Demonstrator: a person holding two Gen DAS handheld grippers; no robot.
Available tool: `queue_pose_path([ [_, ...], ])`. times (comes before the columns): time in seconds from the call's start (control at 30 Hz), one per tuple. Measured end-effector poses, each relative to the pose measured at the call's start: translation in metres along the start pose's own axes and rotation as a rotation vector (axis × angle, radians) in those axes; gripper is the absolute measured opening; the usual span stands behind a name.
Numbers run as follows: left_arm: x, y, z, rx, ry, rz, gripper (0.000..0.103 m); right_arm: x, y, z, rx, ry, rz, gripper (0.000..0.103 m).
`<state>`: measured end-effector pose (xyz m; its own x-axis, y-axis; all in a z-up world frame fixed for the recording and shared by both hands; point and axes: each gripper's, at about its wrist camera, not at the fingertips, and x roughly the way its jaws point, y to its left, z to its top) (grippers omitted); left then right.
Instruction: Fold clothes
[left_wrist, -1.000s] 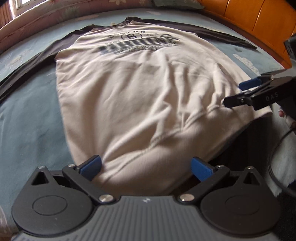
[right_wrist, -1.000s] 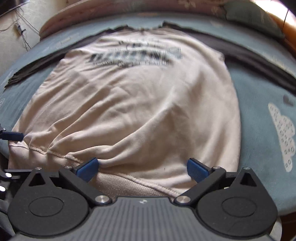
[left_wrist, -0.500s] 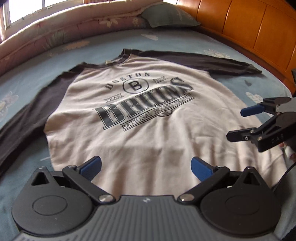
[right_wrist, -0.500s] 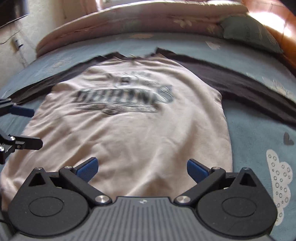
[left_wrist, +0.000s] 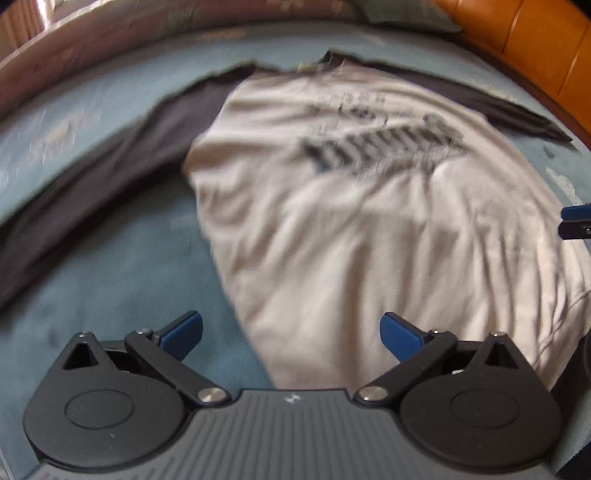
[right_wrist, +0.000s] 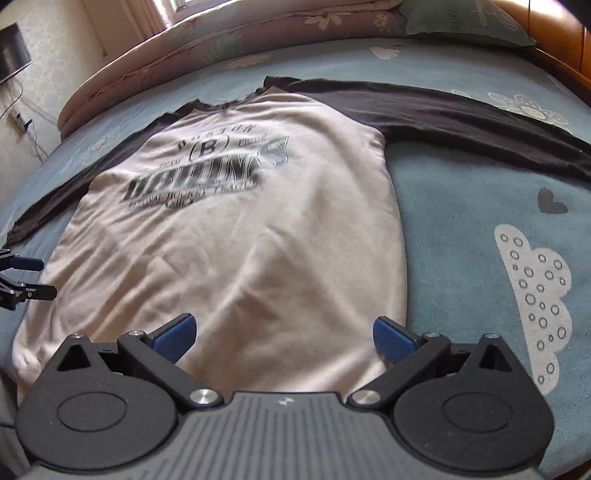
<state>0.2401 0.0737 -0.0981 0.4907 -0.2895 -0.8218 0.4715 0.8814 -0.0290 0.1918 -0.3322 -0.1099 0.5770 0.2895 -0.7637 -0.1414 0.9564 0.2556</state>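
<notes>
1. The left hand-held gripper (left_wrist: 291, 334) is held low over the shirt's left hem edge, its blue fingers spread apart with nothing between them.
2. The right hand-held gripper (right_wrist: 283, 336) is held above the hem near the shirt's right side, its fingers likewise apart and empty.
3. One shirt (right_wrist: 236, 236) is seen, laid flat and face up on the bed (right_wrist: 461, 206), with a pale body and two dark sleeves stretched outward.
4. One pillow (right_wrist: 461, 22) is seen at the bed's head.
5. On the chest, "BOSTON" and a circled "B" can be read; the larger lettering beneath is blurred.
</notes>
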Motion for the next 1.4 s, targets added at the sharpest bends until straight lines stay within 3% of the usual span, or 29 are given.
queue_pose_path([
  [0.1,0.01,-0.02,0.034,0.04,-0.047,-0.1,0.102,0.01,0.014,0.018,-0.022,-0.021,0.045,0.103],
  [0.27,0.046,-0.04,0.04,0.125,0.023,-0.139,0.102,0.039,0.034,0.033,-0.089,0.003,0.028,0.103],
  [0.4,0.074,-0.056,0.043,0.193,0.082,-0.168,0.102,0.048,0.026,0.023,-0.072,0.032,0.018,0.103],
  [0.5,0.069,-0.056,0.036,0.223,0.123,-0.124,0.102,0.043,0.022,0.015,-0.093,0.011,0.021,0.103],
  [0.8,0.051,-0.047,0.014,0.172,0.154,-0.082,0.102,0.043,0.023,0.013,-0.104,0.005,0.003,0.103],
  [1.1,0.034,-0.038,-0.007,0.135,0.158,-0.064,0.102,0.05,0.041,0.006,-0.22,0.02,-0.094,0.103],
  [1.27,0.029,-0.039,0.004,0.173,0.156,-0.045,0.102,0.049,0.04,0.007,-0.21,0.022,-0.086,0.103],
  [1.4,0.036,-0.036,0.039,0.167,0.107,-0.037,0.102,0.049,0.041,0.006,-0.212,0.021,-0.087,0.103],
])
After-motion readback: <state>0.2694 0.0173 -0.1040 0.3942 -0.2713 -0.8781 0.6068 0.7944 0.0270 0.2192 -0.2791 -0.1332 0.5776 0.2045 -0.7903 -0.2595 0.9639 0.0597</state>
